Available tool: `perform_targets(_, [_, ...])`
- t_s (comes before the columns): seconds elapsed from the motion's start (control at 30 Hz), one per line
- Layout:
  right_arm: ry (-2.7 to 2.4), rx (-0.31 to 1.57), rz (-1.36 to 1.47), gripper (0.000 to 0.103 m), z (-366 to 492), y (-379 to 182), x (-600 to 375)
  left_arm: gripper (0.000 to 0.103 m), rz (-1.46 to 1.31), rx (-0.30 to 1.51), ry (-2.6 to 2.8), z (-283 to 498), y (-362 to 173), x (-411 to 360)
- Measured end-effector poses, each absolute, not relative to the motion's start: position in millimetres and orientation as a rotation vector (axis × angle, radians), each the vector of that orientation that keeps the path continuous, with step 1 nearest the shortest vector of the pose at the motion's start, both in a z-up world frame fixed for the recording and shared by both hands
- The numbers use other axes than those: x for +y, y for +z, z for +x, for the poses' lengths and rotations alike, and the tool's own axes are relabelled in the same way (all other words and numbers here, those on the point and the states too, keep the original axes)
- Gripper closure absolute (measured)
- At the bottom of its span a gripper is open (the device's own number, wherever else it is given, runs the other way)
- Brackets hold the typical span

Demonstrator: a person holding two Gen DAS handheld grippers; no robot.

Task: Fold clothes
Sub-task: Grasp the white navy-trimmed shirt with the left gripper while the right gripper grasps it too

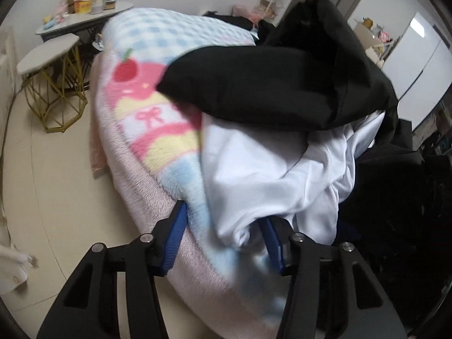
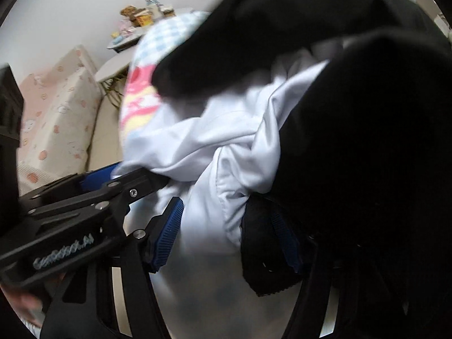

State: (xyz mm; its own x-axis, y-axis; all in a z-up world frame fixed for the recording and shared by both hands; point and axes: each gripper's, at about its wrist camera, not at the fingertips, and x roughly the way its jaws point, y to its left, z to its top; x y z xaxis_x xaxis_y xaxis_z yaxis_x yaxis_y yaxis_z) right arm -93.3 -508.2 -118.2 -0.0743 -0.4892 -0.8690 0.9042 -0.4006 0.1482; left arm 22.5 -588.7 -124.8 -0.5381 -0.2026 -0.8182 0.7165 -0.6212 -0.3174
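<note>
Only the left wrist view shows the fluffy patterned blanket (image 1: 158,130) under the crumpled white garment (image 1: 262,169). Left gripper (image 1: 223,243) and right gripper (image 2: 226,234) fingers straddle its smooth folds, still parted, not clamped.

Blurred, unreadable logo on left claw (image 2: 118,175)

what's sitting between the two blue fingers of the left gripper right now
A bunched edge of the white garment hangs between the left gripper fingers, over the fluffy patterned blanket. The left wrist view shows it; pad contact is unclear.
</note>
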Motion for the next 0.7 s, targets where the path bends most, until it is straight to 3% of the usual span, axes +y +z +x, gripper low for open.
perform_targets(0.1, [-1.709,0.524,1.117,0.066,-97.9,-116.1,-502.5,0.078,1.054,0.786,-2.161,16.3,-118.7,-583.1])
perform_targets(0.2, [-1.713,0.474,1.081,0.083,-102.6,-99.9,-486.3,0.089,1.044,0.717,-2.154,23.3,-106.8,-576.6])
perform_targets(0.3, [-1.74,0.439,1.033,0.088,-104.1,-78.4,-469.9,0.098,1.015,0.691,-2.178,36.7,-95.3,-569.5])
perform_targets(0.7, [-1.838,0.361,0.925,0.092,-117.5,-23.7,-392.5,0.098,1.02,0.672,-2.383,34.0,-52.8,-492.8])
